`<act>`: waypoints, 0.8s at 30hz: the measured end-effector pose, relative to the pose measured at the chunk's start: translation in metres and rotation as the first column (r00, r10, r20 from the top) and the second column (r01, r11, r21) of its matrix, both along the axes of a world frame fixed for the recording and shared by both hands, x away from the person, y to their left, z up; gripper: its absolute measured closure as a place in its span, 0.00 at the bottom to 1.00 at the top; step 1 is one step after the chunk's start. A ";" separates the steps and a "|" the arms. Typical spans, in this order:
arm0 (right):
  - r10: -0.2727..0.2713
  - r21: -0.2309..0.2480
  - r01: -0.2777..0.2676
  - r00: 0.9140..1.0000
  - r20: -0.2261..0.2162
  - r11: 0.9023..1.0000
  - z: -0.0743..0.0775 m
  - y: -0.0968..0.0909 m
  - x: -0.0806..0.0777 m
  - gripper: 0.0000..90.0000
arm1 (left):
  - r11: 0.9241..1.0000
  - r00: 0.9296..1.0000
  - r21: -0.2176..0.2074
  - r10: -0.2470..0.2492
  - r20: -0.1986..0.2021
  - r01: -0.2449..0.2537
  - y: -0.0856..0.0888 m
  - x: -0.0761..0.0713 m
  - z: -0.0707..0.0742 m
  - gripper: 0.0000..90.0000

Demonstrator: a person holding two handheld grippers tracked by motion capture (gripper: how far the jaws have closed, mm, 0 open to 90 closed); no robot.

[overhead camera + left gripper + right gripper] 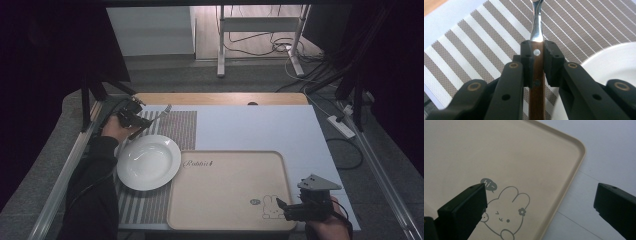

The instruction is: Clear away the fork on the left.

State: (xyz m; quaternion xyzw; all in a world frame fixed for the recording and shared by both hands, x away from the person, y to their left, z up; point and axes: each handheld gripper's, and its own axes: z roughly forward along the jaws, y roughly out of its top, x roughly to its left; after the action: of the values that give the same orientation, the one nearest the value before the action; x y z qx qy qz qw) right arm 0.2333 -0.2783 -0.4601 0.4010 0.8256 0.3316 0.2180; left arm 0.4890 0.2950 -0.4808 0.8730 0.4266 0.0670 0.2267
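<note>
Left gripper has its fingers closed on the brown wooden handle of a fork. The grip sits near the handle's front end, just behind the metal neck. In the high view the fork is over the striped placemat, at about 12 o'clock from the white plate, near the table's far-left area.

Orientation: long axis runs diagonally in the high view, tines toward roughly 1–2 o'clock, handle back toward 7–8 o'clock into the left gripper. In the left gripper view the axis lies in line with the fingers, head pointing away from the camera.

Right gripper has fingers wide apart, holding nothing, hovering over the beige tray's near-right corner by the rabbit print.

Risks (judgement):
- The pads hold a narrow, smooth handle, so the fork may pivot or slide if the wrist tilts quickly.
- The plate rim is close by, at about 4 o'clock of the fingers. A low sweep could knock it.
- Tines may snag the woven placemat if lowered head-first.
</note>
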 end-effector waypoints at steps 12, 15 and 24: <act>0.000 -0.001 0.000 1.000 -0.002 1.000 0.000 0.000 0.000 0.00 | 0.998 1.000 -0.058 -0.020 -0.018 0.019 -0.004 -0.024 -0.001 0.87; 0.000 -0.001 0.000 1.000 -0.002 1.000 0.000 0.000 0.000 0.00 | 0.997 1.000 -0.075 -0.019 -0.024 0.017 -0.007 -0.030 -0.002 0.87; 0.001 -0.002 -0.001 1.000 0.000 1.000 0.000 0.000 0.000 0.00 | 0.993 0.999 -0.105 -0.048 -0.018 0.046 -0.021 -0.050 -0.003 0.87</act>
State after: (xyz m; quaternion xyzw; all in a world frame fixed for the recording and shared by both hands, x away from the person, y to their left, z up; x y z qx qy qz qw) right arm 0.2333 -0.2780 -0.4601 0.4004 0.8262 0.3308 0.2184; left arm 0.4391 0.2741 -0.4836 0.8704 0.4112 0.0301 0.2691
